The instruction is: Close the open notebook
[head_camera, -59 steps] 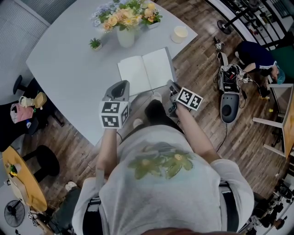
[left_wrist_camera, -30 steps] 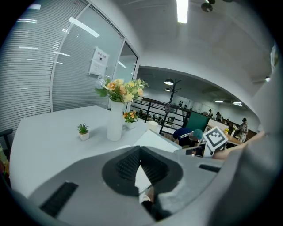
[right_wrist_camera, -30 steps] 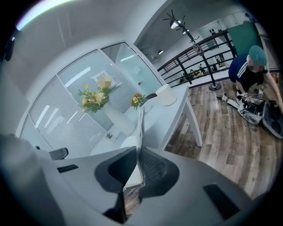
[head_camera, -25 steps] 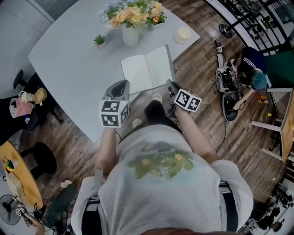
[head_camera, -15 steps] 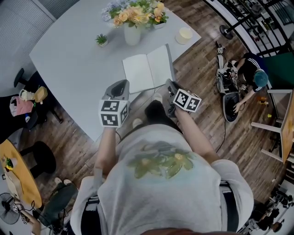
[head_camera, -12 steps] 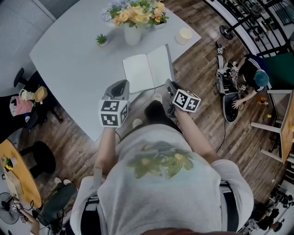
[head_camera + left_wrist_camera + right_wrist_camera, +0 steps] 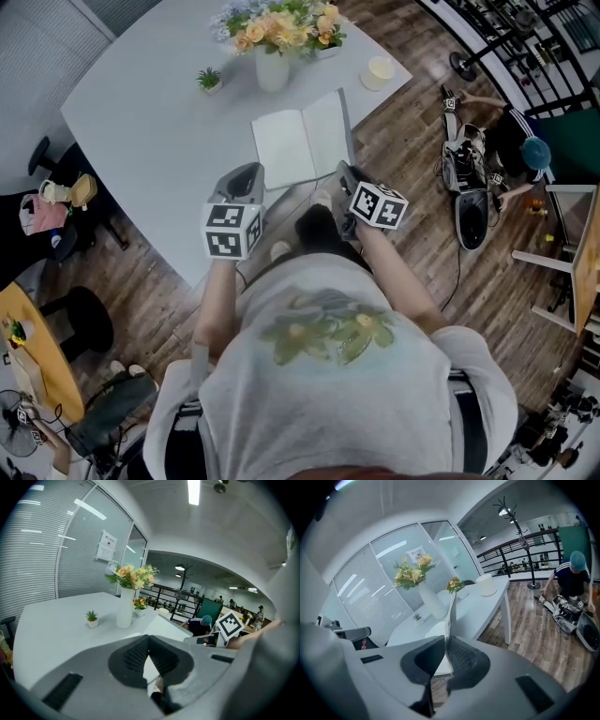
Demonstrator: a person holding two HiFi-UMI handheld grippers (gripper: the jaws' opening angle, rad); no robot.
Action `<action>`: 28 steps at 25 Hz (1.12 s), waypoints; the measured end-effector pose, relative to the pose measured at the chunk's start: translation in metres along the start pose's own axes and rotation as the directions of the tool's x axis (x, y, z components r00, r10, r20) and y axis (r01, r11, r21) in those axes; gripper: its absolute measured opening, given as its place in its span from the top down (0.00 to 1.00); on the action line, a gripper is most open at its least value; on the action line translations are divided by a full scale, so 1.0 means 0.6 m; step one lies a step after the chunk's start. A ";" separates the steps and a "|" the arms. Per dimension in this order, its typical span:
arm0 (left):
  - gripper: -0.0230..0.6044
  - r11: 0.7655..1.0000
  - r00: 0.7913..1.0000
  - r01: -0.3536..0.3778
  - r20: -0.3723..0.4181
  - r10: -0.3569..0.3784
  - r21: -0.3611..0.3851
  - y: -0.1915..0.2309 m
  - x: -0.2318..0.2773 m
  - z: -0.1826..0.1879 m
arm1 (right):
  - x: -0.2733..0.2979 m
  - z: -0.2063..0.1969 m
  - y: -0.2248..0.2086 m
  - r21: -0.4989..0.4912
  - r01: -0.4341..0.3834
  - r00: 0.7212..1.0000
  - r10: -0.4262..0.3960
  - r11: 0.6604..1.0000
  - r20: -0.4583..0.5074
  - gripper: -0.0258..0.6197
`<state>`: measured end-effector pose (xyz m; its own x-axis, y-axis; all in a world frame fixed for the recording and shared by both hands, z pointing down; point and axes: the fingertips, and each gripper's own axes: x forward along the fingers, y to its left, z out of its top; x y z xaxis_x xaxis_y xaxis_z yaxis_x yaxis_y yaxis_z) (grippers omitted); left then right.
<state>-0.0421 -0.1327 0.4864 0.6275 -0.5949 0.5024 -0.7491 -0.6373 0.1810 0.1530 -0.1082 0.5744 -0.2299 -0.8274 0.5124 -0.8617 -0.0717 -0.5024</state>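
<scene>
- Over the last second the right gripper (image 7: 347,176) has rolled slightly. The notebook (image 7: 298,145) has not moved and lies open on the table (image 7: 150,122), at 12 o'clock from both grippers.
- Its jaws are nearly together, pinching the notebook's right cover (image 7: 450,613), which is lifted edge-on. This looks like the start of folding it towards 9 o'clock.
- The left gripper (image 7: 246,176) has its jaws together and holds nothing. It sits at 7 o'clock of the notebook.
- The cover is thin, stiff and grey, the pages are matte white, and the tabletop is smooth and pale.
</scene>
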 end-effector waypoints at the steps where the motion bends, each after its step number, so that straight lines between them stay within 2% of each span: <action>1: 0.96 1.000 1.000 -0.001 -0.001 0.001 -0.001 0.000 0.000 -0.001 | 0.001 0.000 0.000 -0.003 0.003 1.000 -0.003 1.000 -0.003 0.89; 28: 0.96 1.000 1.000 -0.014 0.000 0.014 -0.025 0.002 -0.018 -0.018 | 0.004 -0.013 0.048 -0.135 -0.039 0.999 0.034 0.990 -0.042 0.89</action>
<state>-0.0523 -0.1219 0.4906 0.6173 -0.6033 0.5050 -0.7626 -0.6167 0.1952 0.1241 -0.1080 0.5668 -0.2773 -0.8055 0.5238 -0.9052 0.0363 -0.4233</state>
